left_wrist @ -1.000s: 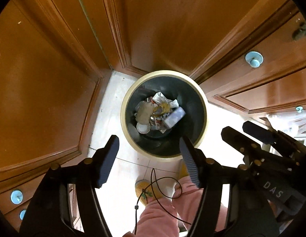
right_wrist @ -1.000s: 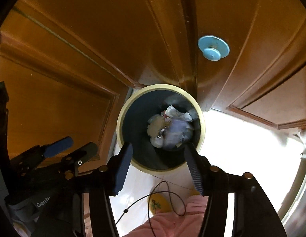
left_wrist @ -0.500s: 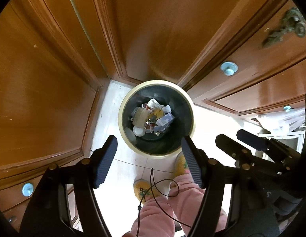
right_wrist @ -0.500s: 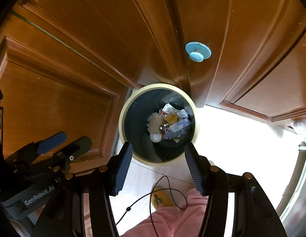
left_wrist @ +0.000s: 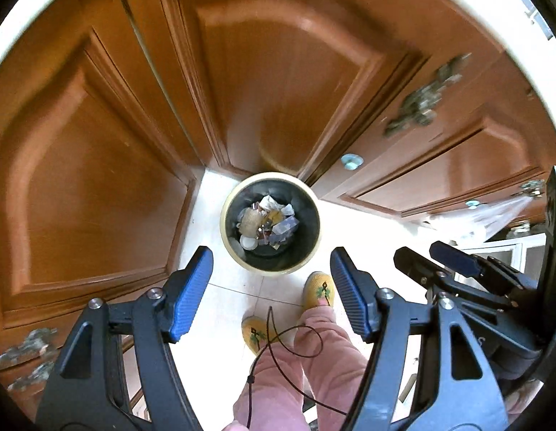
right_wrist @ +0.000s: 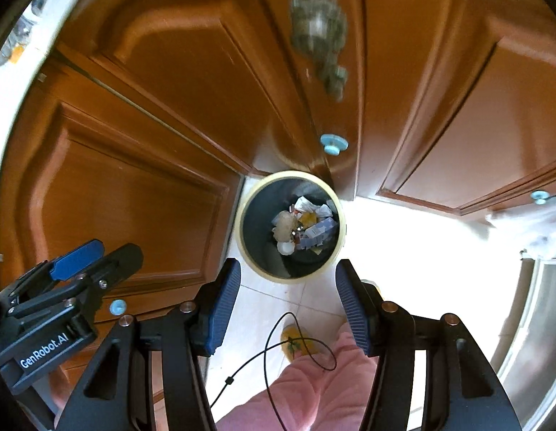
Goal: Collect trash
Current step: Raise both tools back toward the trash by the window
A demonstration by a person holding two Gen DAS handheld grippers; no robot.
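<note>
A round bin with a cream rim (left_wrist: 227, 240) stands on the pale floor in the corner of wooden cabinets, far below me. Crumpled trash (left_wrist: 269, 224) lies at its bottom: paper, wrappers, a white cap. The bin rim (right_wrist: 242, 248) and the trash (right_wrist: 303, 228) also show in the right wrist view. My left gripper (left_wrist: 270, 269) is open and empty, high above the bin. My right gripper (right_wrist: 287, 283) is open and empty, also high above it. Each gripper shows at the edge of the other's view.
Brown wooden cabinet doors (left_wrist: 98, 186) surround the bin on the left, back and right, with blue knobs (right_wrist: 333, 143) and metal handles (left_wrist: 421, 97). The person's pink trousers (left_wrist: 314, 370) and yellow slippers (left_wrist: 319, 289) are below me. A thin black cable (left_wrist: 278, 337) hangs down.
Both grippers have risen well away from the bin, which looks smaller now. More of the cabinet doors and the countertop edge has come into view. Both grippers stay open.
</note>
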